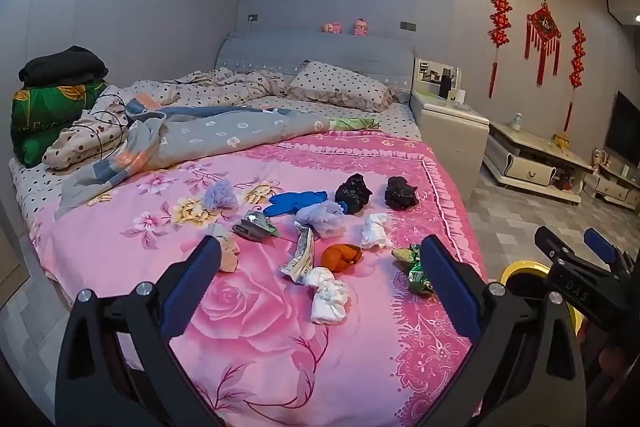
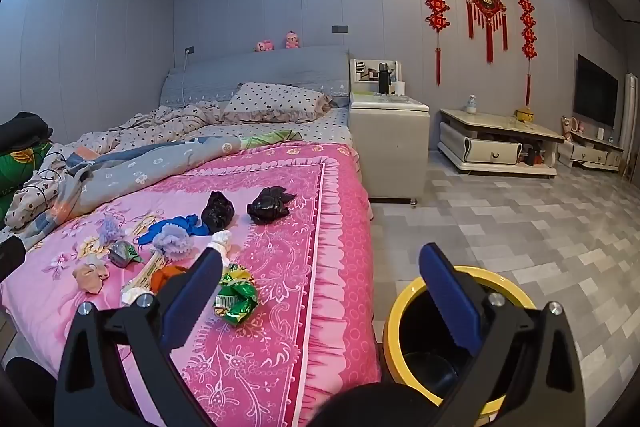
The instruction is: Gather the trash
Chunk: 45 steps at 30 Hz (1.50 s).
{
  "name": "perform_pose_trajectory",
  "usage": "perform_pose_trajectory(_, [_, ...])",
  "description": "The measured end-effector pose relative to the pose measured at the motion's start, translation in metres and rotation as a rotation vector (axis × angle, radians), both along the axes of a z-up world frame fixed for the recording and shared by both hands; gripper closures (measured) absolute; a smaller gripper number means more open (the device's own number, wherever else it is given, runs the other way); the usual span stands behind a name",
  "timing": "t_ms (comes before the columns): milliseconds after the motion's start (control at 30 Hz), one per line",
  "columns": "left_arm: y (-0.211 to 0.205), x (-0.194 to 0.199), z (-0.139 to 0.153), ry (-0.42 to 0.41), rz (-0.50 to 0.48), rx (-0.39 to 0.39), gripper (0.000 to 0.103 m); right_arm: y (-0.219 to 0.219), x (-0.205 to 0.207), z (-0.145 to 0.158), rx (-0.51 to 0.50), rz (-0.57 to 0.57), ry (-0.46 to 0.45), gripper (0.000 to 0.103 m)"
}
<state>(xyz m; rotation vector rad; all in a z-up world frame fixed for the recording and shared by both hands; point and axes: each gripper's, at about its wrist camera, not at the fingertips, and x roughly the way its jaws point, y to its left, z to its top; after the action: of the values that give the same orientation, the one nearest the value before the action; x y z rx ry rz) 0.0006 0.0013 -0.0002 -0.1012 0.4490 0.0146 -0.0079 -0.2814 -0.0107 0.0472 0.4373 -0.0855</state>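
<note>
Several pieces of trash lie on the pink floral bedspread (image 1: 260, 347): two black crumpled bags (image 1: 354, 193) (image 1: 401, 191), a blue glove (image 1: 296, 202), white tissue wads (image 1: 326, 295) (image 1: 375, 230), an orange peel (image 1: 340, 257), a green wrapper (image 2: 236, 301) and a long paper wrapper (image 1: 302, 255). My left gripper (image 1: 320, 245) hovers open above the near end of the bed, holding nothing. My right gripper (image 2: 320, 253) is open too, over the bed's right edge, beside a yellow-rimmed black bin (image 2: 400, 307) on the floor.
Rumpled quilts (image 1: 192, 135) and a dotted pillow (image 1: 340, 87) fill the head of the bed. A cream bedside cabinet (image 2: 390, 147) and a low table (image 2: 500, 143) stand at the right on a grey tiled floor (image 2: 520, 227).
</note>
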Motion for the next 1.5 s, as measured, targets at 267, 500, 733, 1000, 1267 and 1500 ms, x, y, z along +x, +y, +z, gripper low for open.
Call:
perform_pose_trajectory(267, [0.007,0.005,0.002,0.018,-0.004,-0.004,0.007,-0.001,0.001,-0.001,0.0,-0.006,0.001,0.008])
perform_pose_trajectory(500, [0.002,0.003,-0.003,0.005,-0.008,0.0,0.007,0.001,-0.001,-0.004,0.0,-0.002,-0.004,0.008])
perform_pose_trajectory(733, [0.002,0.003,-0.006,0.005,-0.007,-0.001,0.007,0.0,0.001,-0.002,0.001,-0.001,0.001,0.008])
perform_pose_trajectory(1000, [0.001,0.004,-0.008,0.005,-0.008,-0.002,0.007,-0.002,0.001,-0.003,0.001,-0.001,0.003,0.008])
perform_pose_trajectory(1267, [-0.001,0.0,-0.007,0.006,-0.012,-0.002,0.007,-0.002,0.001,-0.003,0.002,-0.001,0.003,0.008])
perform_pose_trajectory(1500, [-0.001,0.001,-0.008,0.007,-0.011,-0.004,0.007,-0.002,0.001,-0.004,0.001,0.001,0.005,0.008])
